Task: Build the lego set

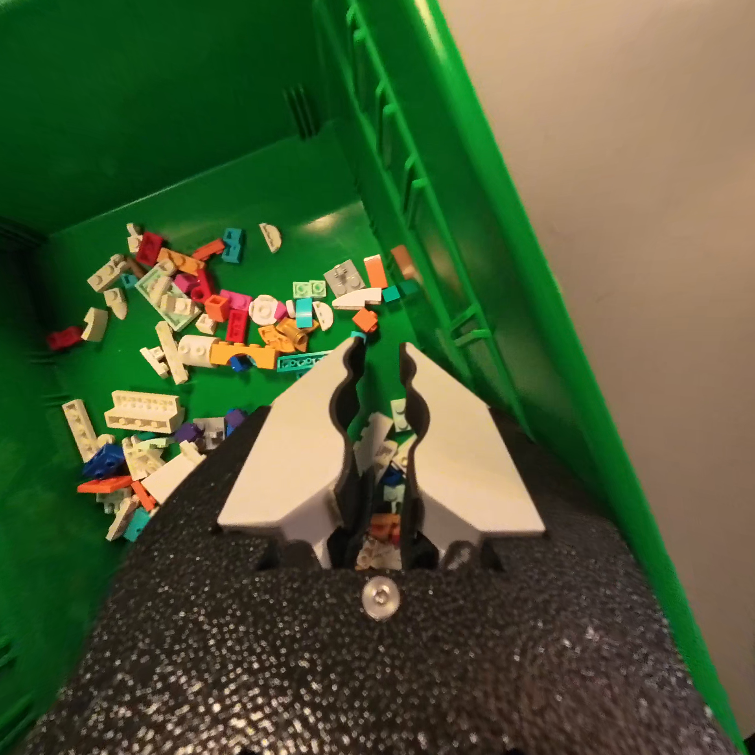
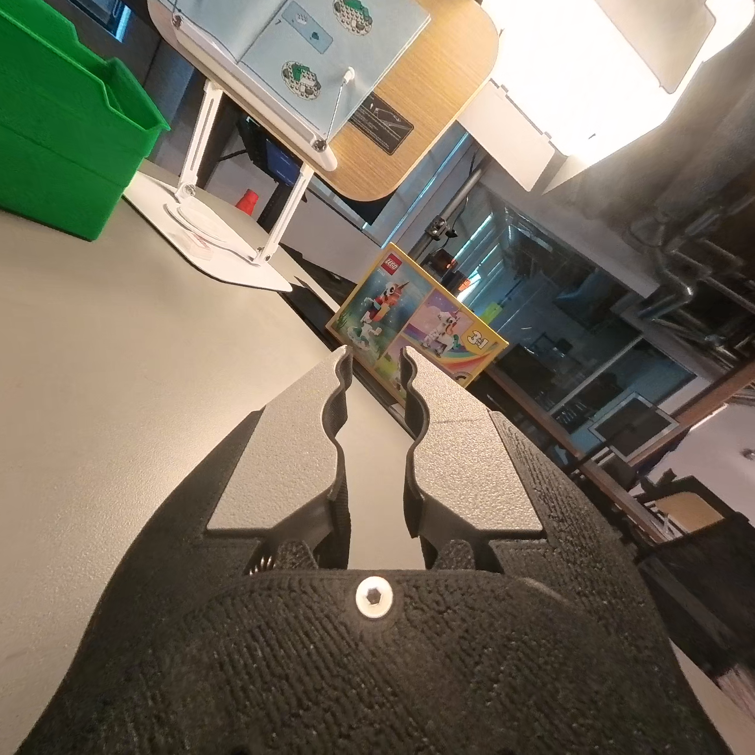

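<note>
Green bin [image 1: 163, 122] holds bricks [image 1: 228, 302] | left tool [image 1: 382, 347] spread | right tool [image 2: 376, 355] spread

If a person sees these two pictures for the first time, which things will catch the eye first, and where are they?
In the left wrist view, the bright green bin fills the frame, with a heap of loose coloured bricks on its floor, just ahead of the open left hand-held gripper. In the right wrist view, the colourful set box stands at the table's far edge beyond the open, empty right hand-held gripper, and an instruction booklet on a white stand sits upper left.
</note>
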### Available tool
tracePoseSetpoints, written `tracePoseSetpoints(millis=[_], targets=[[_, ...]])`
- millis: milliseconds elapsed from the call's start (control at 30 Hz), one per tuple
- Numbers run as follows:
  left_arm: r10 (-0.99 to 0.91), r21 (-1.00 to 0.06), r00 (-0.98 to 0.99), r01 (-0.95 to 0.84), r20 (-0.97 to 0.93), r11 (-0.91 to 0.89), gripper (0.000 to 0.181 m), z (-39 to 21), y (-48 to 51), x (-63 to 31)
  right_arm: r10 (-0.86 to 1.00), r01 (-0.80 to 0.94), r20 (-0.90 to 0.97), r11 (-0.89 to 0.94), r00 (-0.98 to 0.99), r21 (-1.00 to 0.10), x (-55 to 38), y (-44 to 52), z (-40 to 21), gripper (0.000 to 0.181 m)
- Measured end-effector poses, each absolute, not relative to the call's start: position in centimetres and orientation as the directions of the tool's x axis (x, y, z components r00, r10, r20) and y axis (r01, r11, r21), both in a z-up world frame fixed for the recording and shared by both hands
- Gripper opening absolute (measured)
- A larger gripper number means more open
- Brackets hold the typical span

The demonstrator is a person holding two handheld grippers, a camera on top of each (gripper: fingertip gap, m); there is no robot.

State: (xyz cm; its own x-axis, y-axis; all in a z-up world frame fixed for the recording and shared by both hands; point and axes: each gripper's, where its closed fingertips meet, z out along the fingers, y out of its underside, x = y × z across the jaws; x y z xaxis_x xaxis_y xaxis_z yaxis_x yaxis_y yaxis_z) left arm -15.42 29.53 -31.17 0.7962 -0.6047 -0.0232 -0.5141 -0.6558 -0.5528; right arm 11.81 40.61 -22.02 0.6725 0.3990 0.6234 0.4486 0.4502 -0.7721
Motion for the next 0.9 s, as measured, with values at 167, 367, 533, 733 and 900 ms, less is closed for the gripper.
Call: tracePoseSetpoints(millis=[167,367,533,733,900], targets=[[-0.639,-0.554,0.768,-0.553,-0.048,-0.623,0.010,-31.5,29.9,-15.8,0.401,0.448,0.622,0.449,0.672,-0.773,11.8,40.6,-22.0,0.021],[-0.664,-0.537,0.747,-0.574,-0.035,-0.618,0.011,-31.8,30.4,-16.1,0.404,0.444,0.620,0.450,0.672,-0.775,11.8,40.6,-22.0,0.021],[-0.646,-0.543,0.763,-0.538,0.010,-0.644,0.011,-32.1,30.4,-16.0,0.404,0.444,0.620,0.450,0.673,-0.775,11.8,40.6,-22.0,0.021],[-0.653,-0.542,0.757,-0.557,-0.020,-0.629,0.005,-32.0,30.3,-16.1,0.404,0.439,0.617,0.451,0.675,-0.777,11.8,40.6,-21.9,0.021],[-0.574,-0.682,0.808,-0.494,-0.131,-0.539,0.005,-27.5,31.1,-17.0,0.404,0.428,0.607,0.452,0.684,-0.782,11.9,40.5,-21.8,0.021]])
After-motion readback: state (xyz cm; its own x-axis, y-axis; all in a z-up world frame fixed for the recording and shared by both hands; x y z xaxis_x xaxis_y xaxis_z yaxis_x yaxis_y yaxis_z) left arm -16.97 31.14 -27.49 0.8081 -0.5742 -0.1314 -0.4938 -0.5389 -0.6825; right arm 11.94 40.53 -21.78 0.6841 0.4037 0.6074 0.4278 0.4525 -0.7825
